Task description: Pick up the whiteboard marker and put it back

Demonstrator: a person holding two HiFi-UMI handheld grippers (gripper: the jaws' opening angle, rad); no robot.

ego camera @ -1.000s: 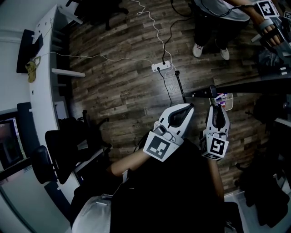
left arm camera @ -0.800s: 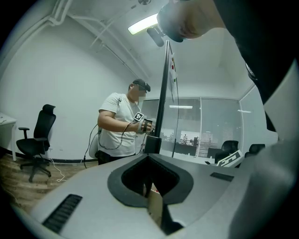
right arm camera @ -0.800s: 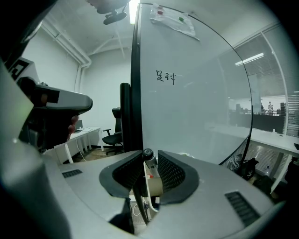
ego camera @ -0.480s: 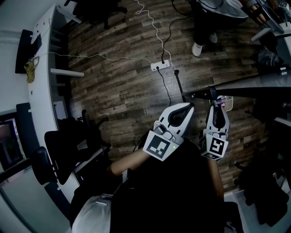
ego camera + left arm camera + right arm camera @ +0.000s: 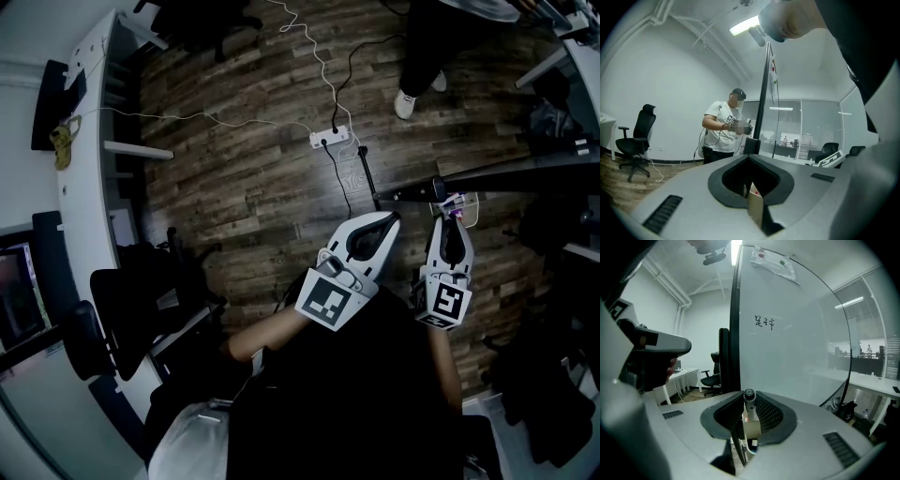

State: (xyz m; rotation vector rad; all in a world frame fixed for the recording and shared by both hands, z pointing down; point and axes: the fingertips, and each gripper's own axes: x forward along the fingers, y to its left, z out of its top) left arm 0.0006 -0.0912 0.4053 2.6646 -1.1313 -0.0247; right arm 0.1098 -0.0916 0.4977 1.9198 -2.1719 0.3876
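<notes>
My right gripper [image 5: 749, 422] is shut on the whiteboard marker [image 5: 749, 401], a grey barrel with a dark round end that sticks out ahead of the jaws. It points at the whiteboard [image 5: 797, 348], which stands close in front with a few written characters [image 5: 764, 323] high up. In the head view the right gripper [image 5: 441, 217] reaches the board's top edge [image 5: 525, 173], beside a small tray [image 5: 466, 202]. My left gripper [image 5: 382, 223] hangs just to its left, jaws shut with nothing between them [image 5: 752, 187].
The board's dark post [image 5: 761, 103] rises right ahead of the left gripper. A person [image 5: 724, 126] stands beyond it holding a device. A power strip [image 5: 332, 137] with cables lies on the wooden floor. Office chairs [image 5: 131, 309] and a white desk [image 5: 89, 141] stand at the left.
Both grippers have hardly moved. The person at the top right of the head view has shifted up and out, so their hand and gripper no longer show.
</notes>
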